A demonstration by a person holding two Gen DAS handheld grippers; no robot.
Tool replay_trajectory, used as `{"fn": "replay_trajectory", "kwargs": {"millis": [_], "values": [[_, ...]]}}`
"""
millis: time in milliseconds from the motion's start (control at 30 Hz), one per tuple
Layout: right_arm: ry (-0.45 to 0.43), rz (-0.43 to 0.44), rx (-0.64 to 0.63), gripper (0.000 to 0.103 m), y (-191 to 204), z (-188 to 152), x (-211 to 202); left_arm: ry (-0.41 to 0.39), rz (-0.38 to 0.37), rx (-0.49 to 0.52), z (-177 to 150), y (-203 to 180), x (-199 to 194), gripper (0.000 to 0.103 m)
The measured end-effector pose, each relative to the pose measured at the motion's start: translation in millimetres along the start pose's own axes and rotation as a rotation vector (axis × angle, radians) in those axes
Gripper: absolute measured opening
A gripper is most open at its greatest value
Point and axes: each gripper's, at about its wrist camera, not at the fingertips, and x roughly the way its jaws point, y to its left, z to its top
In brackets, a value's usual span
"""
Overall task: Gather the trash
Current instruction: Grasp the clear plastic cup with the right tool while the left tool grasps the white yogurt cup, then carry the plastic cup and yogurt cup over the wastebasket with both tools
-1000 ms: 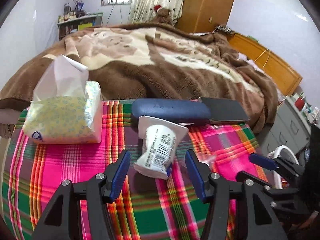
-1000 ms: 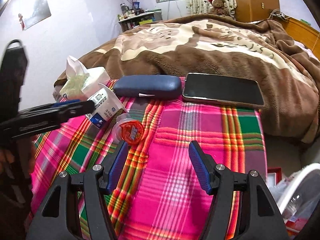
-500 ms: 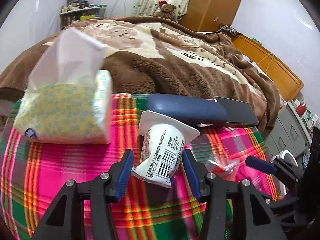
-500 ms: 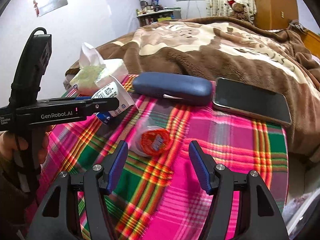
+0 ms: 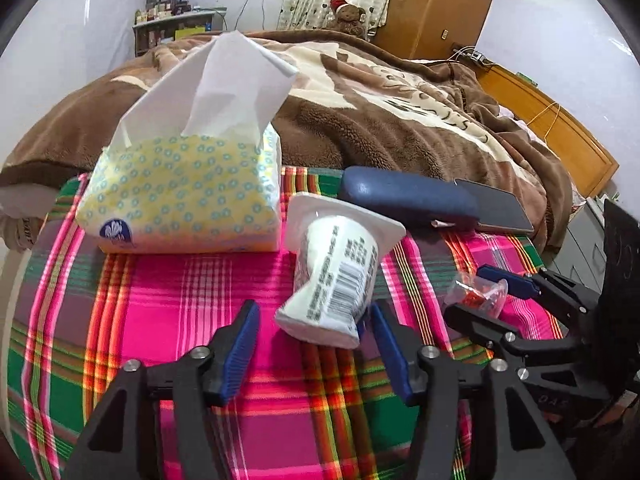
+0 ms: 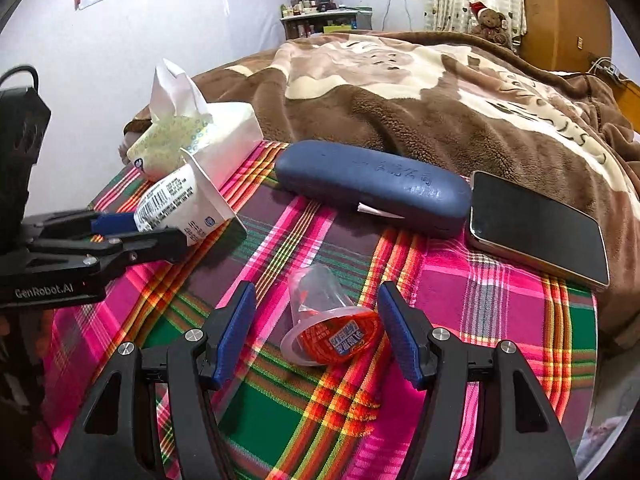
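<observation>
Opening my left tongs (image 5: 314, 350) around the white yogurt cup (image 5: 334, 280), lying on its side on the plaid bench (image 5: 160, 300) beside the tissue pack (image 5: 180, 200) | right tongs (image 6: 318, 330) spread wide, not touching the clear jelly cup (image 6: 324, 320) lying between them | glasses case (image 6: 372, 186) behind.

On the cloth (image 6: 500, 292), the case (image 6: 372, 188) lies between the tissue pack (image 6: 208, 140) and, seemingly touching, the phone (image 6: 536, 224).
</observation>
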Motion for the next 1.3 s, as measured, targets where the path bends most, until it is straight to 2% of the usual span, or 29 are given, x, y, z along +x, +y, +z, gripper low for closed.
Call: {"fn": "replay_trajectory", "kwargs": {"millis": [133, 233, 300, 333, 400, 900, 1067, 1133, 1233, 1300], "values": [[0.007, -0.012, 0.016, 0.064, -4.0, -0.3, 1.1, -0.02, -0.018, 0.019, 7.3, -3.1, 0.8, 0.067], [0.007, -0.011, 0.04, 0.063, -8.6, -0.7, 0.9, 0.016, -0.017, 0.025, 11.9, -7.3, 12.1, 0.067], [0.006, -0.017, 0.049, 0.048, -10.1, -1.3, 0.3, 0.017, -0.01, 0.011, 12.6, -6.8, 17.5, 0.067], [0.007, -0.021, 0.05, 0.046, -9.7, -0.6, 1.8, 0.023, -0.02, 0.002, 12.5, -6.3, 19.6, 0.061], [0.008, -0.022, 0.054, 0.045, -10.0, -1.2, 1.8, 0.033, -0.026, -0.012, 11.4, -5.1, 23.0, 0.05], [-0.027, -0.016, 0.083, 0.045, -8.2, -12.2, -27.7, -0.006, -0.018, 0.012, -12.4, -29.7, -15.0, 0.049], [-0.034, -0.016, 0.091, 0.045, -7.2, -17.0, -39.5, 0.019, -0.047, 0.044, -28.4, -43.9, -21.9, 0.049], [-0.036, -0.017, 0.09, 0.045, -6.9, -18.1, -42.4, 0.033, -0.037, 0.042, -32.2, -47.3, -19.3, 0.049], [-0.039, -0.014, 0.09, 0.045, -6.7, -20.6, -46.7, 0.068, -0.028, 0.022, -32.2, -48.8, -10.5, 0.056], [-0.043, -0.014, 0.093, 0.045, -8.4, -22.3, -49.7, 0.079, -0.03, 0.007, -31.9, -49.2, -4.6, 0.056]]}}
